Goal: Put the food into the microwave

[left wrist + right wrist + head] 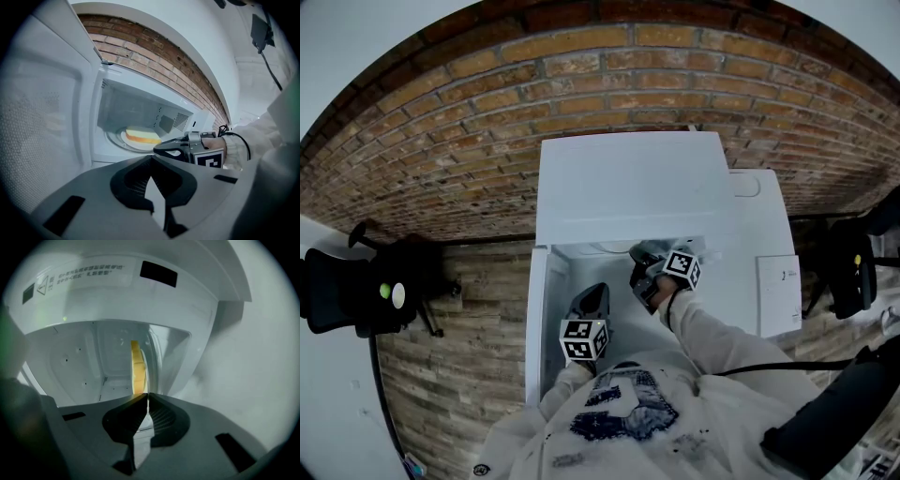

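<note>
Item: food, one flat slab, pale yellow upper layer over an orange band, soft-edged, possibly a sandwich or a slice of cake. Location: on a white plate, resting on the round turntable inside the white microwave. Door: swung fully open to the left. Right gripper: turned on its side at the cavity mouth, jaws closed tip to tip with nothing visible between them, tips just beside the plate's near rim; contact with the rim cannot be confirmed. Left gripper: held lower, in front of the opening, jaws together and empty. Status, as judged: food placed, door not yet shut. Hazards: drawing the right gripper out carelessly could catch the rim and drag the plate off-centre or tip the slab; swinging the door before both grippers are clear would strike them.
</note>
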Available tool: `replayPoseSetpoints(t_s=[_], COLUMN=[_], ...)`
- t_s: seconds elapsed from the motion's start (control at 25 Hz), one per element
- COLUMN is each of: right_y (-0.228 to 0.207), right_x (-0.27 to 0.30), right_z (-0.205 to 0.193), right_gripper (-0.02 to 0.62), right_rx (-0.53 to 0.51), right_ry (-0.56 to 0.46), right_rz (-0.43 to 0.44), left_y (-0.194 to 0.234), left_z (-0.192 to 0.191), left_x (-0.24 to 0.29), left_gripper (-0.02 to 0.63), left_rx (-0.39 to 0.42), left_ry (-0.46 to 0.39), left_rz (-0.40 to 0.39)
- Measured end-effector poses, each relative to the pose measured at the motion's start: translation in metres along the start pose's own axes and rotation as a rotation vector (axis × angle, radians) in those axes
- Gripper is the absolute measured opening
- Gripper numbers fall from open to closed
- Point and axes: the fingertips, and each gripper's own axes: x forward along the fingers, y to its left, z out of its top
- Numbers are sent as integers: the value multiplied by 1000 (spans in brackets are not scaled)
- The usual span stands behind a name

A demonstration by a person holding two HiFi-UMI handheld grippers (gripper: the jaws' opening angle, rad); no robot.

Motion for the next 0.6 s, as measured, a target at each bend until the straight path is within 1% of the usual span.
replayPoseSetpoints(t_s=[0.6], right_y=[0], right_x=[-3], right_z=[1], right_gripper=[25], right_rx=[0], right_ry=[-4], right_rz=[-15], left_y=[-4], left_z=[1], left_x=[-1], left_gripper=[8], left_rx=[5], left_ry=[-4], left_rz=[-9])
